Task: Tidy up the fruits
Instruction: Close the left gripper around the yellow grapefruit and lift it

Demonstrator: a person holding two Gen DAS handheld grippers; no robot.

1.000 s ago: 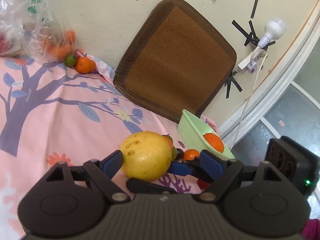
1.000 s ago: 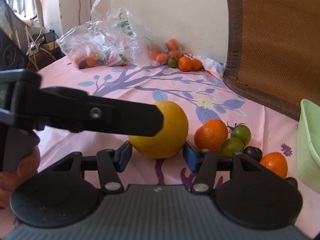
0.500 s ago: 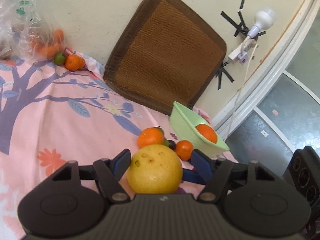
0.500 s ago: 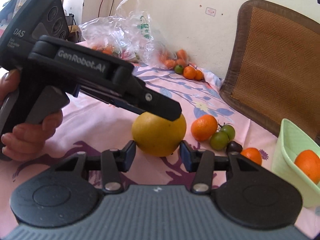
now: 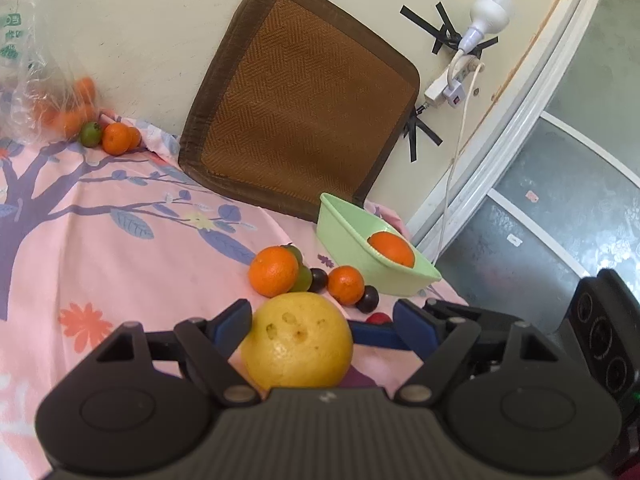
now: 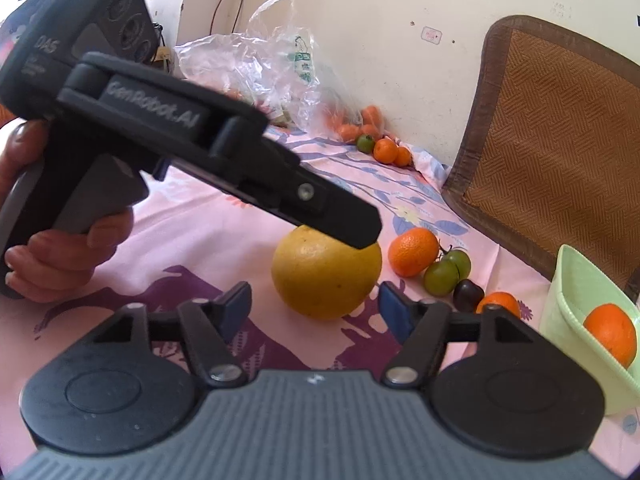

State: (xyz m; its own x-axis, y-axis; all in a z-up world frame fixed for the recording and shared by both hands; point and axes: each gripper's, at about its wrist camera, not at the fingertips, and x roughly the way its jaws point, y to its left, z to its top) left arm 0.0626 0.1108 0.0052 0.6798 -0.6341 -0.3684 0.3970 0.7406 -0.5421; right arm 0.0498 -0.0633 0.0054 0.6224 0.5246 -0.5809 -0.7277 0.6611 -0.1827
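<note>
Right wrist | green basin (image 6: 568,280): one orange (image 6: 610,332) | both grippers parted, gripping nothing

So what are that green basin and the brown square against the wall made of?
The green basin looks like moulded plastic: smooth, evenly pale, thin walled, slightly glossy. The brown square seems a woven mat, perhaps rattan or bamboo, judging by its herringbone weave, with a darker fabric border.

One orange (image 5: 391,249) lies in the basin (image 5: 347,240).
</note>
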